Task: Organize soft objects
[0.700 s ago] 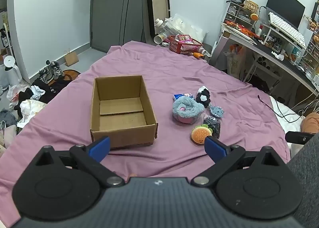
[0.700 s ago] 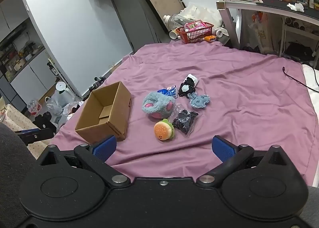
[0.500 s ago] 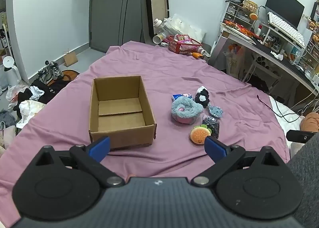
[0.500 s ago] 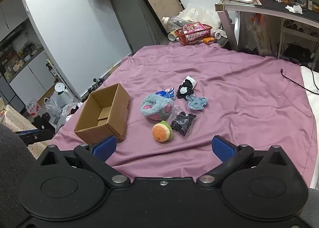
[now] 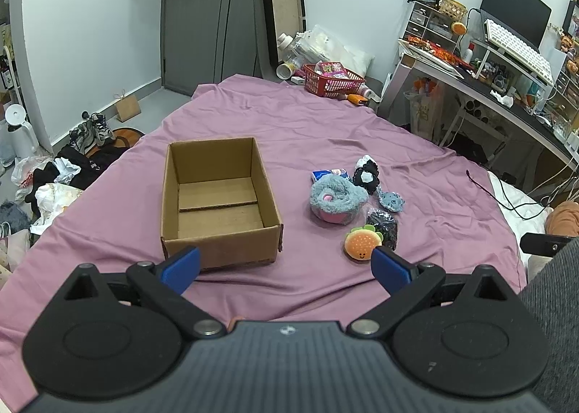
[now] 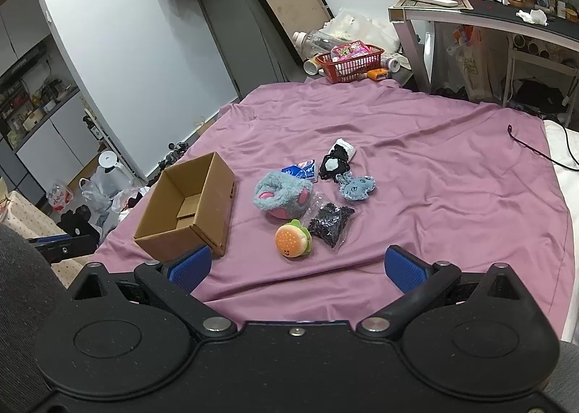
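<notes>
Both views shift slightly: the cardboard box [image 5: 220, 200] and burger plush [image 6: 292, 239] sit marginally lower and leftward in frame.

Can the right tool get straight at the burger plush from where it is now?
Probably yes. The right tool is open, and the burger plush lies just ahead on bare sheet, nothing between them.

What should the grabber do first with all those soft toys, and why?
Probably move the right gripper down to the burger plush. It is the nearest toy, both grippers are open and hold nothing, and the cardboard box just beside the pile has nothing in it yet.
</notes>
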A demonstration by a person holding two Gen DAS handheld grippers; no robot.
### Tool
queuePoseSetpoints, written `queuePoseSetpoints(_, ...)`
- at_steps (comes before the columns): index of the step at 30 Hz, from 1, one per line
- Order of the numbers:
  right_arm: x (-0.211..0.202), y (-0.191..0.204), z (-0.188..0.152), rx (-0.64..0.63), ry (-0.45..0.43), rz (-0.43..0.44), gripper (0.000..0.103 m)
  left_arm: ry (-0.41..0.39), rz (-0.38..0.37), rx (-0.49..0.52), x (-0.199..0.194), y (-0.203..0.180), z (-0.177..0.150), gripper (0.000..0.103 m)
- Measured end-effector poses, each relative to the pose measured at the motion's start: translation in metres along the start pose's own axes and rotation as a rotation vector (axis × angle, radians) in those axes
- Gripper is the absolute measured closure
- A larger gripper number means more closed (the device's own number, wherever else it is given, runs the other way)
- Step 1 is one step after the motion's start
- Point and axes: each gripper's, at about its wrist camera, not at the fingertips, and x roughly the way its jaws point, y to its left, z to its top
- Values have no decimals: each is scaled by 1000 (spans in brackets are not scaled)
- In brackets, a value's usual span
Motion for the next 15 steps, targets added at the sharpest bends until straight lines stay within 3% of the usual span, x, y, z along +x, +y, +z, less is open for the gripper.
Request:
queuePoseSetpoints(6, -1, 3, -1, 2, 1, 1, 0, 0, 0, -4, 0, -1, 0, 3)
queuePoseSetpoints(15, -3, 2, -1, -41, -76, -1, 0, -8, -21, 12, -2, -2, 0, 3)
